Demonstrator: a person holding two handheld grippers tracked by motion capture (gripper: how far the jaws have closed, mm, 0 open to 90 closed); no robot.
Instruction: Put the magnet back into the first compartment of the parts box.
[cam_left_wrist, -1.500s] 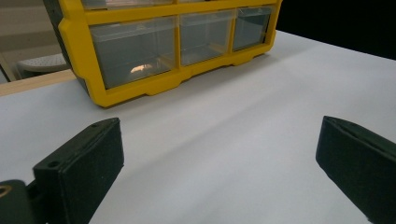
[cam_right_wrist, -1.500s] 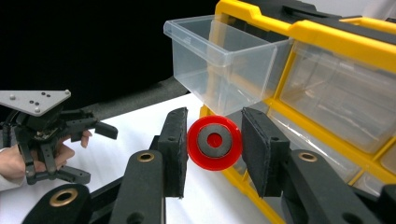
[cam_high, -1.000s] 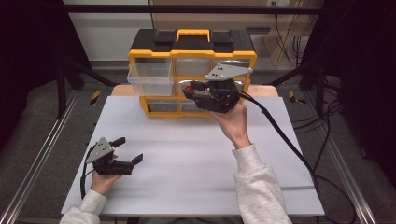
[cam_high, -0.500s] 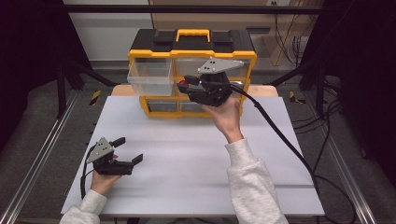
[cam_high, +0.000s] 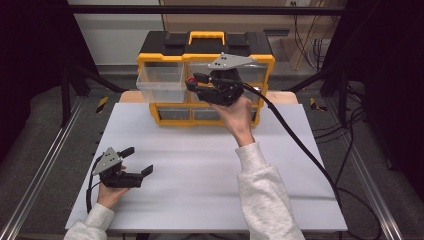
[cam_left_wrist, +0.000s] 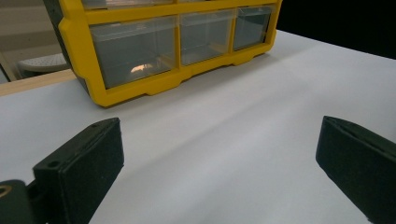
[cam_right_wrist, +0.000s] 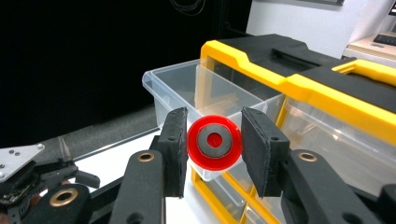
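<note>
A yellow and black organizer (cam_high: 206, 50) with clear drawers stands at the back of the white table; its top left drawer (cam_high: 159, 82) is pulled out. My right gripper (cam_high: 192, 82) is held up beside that drawer, shut on a small red round piece (cam_right_wrist: 214, 142) with a grey ring on its face. In the right gripper view both pads (cam_right_wrist: 175, 149) press its sides, with the open drawer (cam_right_wrist: 196, 88) just behind. My left gripper (cam_high: 137, 161) rests low at the table's front left, open, nothing between its jaws; the left gripper view shows the organizer's bottom drawers (cam_left_wrist: 135, 46) beyond it.
The white table top (cam_high: 200, 165) stretches between the two hands. A black cable (cam_high: 300, 145) trails from the right gripper over the table's right side. Metal rails (cam_high: 45, 160) and dark frame posts flank the table.
My right hand has carried the red piece leftward along the organizer's front, to the pulled-out top left drawer. The left hand has stayed put.
</note>
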